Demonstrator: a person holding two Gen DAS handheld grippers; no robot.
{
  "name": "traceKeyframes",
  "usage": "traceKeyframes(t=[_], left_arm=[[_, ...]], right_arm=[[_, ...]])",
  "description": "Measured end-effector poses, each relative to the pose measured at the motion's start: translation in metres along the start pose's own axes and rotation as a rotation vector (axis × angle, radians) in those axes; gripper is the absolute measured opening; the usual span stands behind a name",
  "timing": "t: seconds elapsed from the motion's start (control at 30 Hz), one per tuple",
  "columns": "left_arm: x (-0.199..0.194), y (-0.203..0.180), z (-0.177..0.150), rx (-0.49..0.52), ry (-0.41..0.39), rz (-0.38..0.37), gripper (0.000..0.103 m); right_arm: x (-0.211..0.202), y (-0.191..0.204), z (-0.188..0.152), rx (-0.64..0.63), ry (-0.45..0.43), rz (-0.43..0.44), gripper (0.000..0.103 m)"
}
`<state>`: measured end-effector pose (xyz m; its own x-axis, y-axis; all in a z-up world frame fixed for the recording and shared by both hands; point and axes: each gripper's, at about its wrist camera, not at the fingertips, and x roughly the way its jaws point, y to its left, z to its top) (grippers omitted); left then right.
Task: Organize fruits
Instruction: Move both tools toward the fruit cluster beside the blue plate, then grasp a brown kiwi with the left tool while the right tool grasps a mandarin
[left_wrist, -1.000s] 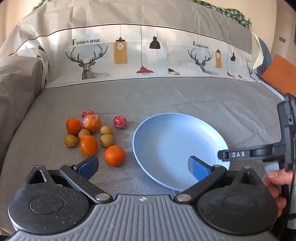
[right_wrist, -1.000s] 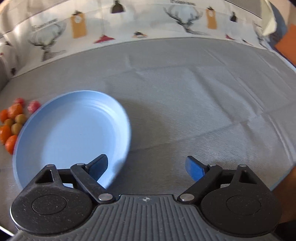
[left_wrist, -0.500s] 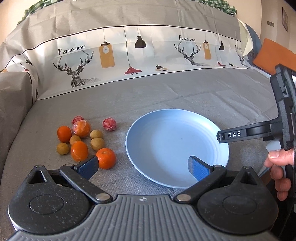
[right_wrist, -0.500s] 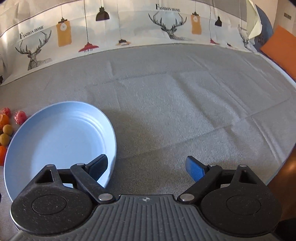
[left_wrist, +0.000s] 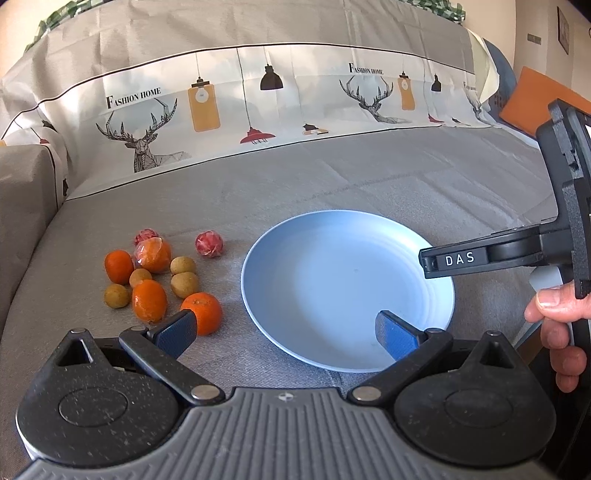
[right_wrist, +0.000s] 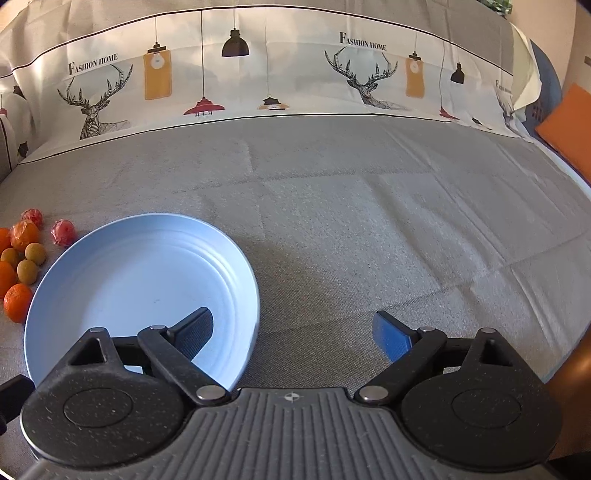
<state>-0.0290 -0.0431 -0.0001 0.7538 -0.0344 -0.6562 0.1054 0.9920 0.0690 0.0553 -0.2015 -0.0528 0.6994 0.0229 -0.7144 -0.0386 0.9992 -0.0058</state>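
Jaws stand wide and empty on both tools. Left hand-held gripper (left_wrist: 284, 330) has drawn back and tipped up over the last second, so the fruit (left_wrist: 162, 271) now sits lower left of centre and the plate (left_wrist: 347, 288) mid-frame. Right hand-held gripper (right_wrist: 291, 332) pulled back likewise, plate at its lower left. Nothing is on the plate; sorting seems not yet begun.

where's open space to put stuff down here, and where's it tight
Free: the blue plate holds nothing, and the grey cover to its right is bare up to the printed backrest. Tight: the fruit cluster left of the plate, oranges and small brown fruits nearly touching.
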Motion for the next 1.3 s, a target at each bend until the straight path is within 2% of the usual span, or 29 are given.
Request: traceKeyframes(t=[0.53, 0.8, 0.83, 0.9, 0.97, 1.03, 1.13, 1.23, 1.3], left_arm=[[-0.002, -0.003, -0.001, 0.006, -0.013, 0.001, 0.103], [-0.009, -0.006, -0.004, 0.027, -0.048, 0.006, 0.102], [-0.011, -0.005, -0.004, 0.024, -0.051, 0.005, 0.098], [-0.016, 0.001, -0.002, 0.005, -0.056, -0.007, 0.082], [-0.021, 0.012, 0.004, -0.028, -0.051, -0.04, 0.047], [-0.026, 0.024, 0.011, -0.06, -0.05, -0.07, 0.029], [-0.037, 0.047, 0.026, -0.064, -0.084, -0.085, 0.027], [-0.041, 0.077, 0.042, -0.034, -0.117, -0.065, 0.027], [-0.035, 0.104, 0.042, -0.061, -0.115, -0.042, 0.027]], right_arm=[[-0.003, 0.008, 0.0, -0.016, -0.022, -0.001, 0.094], [-0.01, 0.014, 0.002, -0.028, -0.07, 0.044, 0.091], [-0.012, 0.015, 0.003, -0.028, -0.079, 0.053, 0.089], [-0.015, 0.015, 0.003, -0.029, -0.094, 0.069, 0.083], [-0.018, 0.015, 0.005, -0.025, -0.112, 0.092, 0.076], [-0.022, 0.015, 0.007, -0.013, -0.135, 0.133, 0.06], [-0.03, 0.016, 0.009, -0.003, -0.169, 0.211, 0.052], [-0.038, 0.024, 0.011, -0.026, -0.208, 0.283, 0.051], [-0.043, 0.032, 0.012, -0.055, -0.233, 0.335, 0.051]])
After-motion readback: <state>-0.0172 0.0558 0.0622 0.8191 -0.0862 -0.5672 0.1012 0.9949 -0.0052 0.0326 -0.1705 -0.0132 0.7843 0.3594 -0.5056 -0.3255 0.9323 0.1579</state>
